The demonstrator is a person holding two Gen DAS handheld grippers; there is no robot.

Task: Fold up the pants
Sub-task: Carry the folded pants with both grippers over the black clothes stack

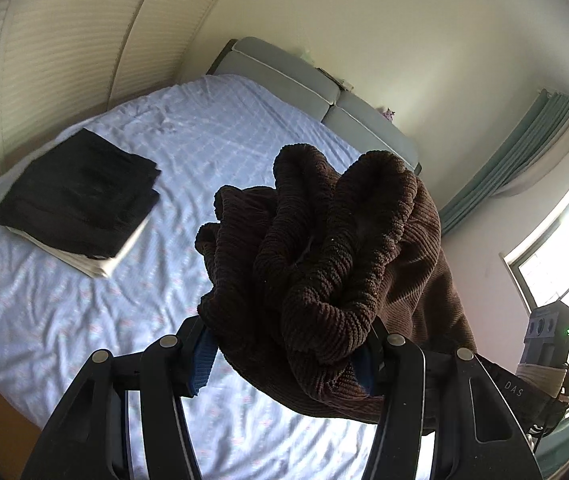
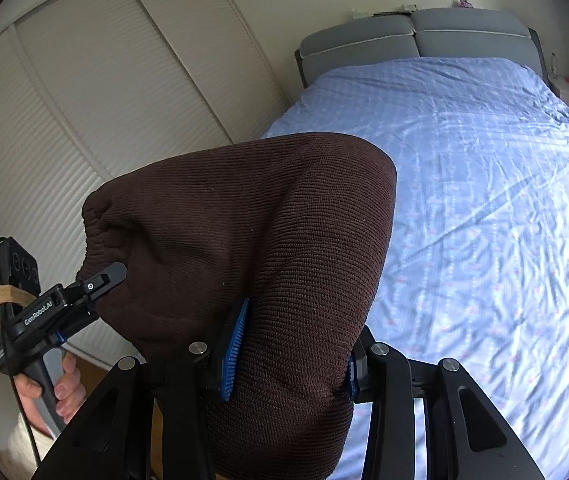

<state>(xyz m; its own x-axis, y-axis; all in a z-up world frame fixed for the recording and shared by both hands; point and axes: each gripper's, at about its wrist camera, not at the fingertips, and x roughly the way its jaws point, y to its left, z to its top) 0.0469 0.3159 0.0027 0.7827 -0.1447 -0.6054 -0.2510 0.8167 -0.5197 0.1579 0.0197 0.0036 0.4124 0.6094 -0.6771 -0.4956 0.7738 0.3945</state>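
Brown corduroy pants (image 1: 324, 248) are held in the air above the bed (image 1: 84, 320). My left gripper (image 1: 284, 356) is shut on a bunched, gathered edge of the pants. My right gripper (image 2: 290, 356) is shut on a thick fold of the same pants (image 2: 264, 232), which drape over its fingers. In the right wrist view the left gripper (image 2: 96, 292) shows at the left, clamped on the pants' gathered edge. In the left wrist view the right gripper's body (image 1: 548, 336) shows at the far right behind the cloth.
A folded black garment (image 1: 80, 196) lies on folded white cloth (image 1: 100, 266) at the bed's left side. The blue sheet (image 2: 484, 200) is wrinkled. A grey headboard (image 2: 416, 36), wardrobe doors (image 2: 84, 100) and a window (image 1: 564, 248) surround the bed.
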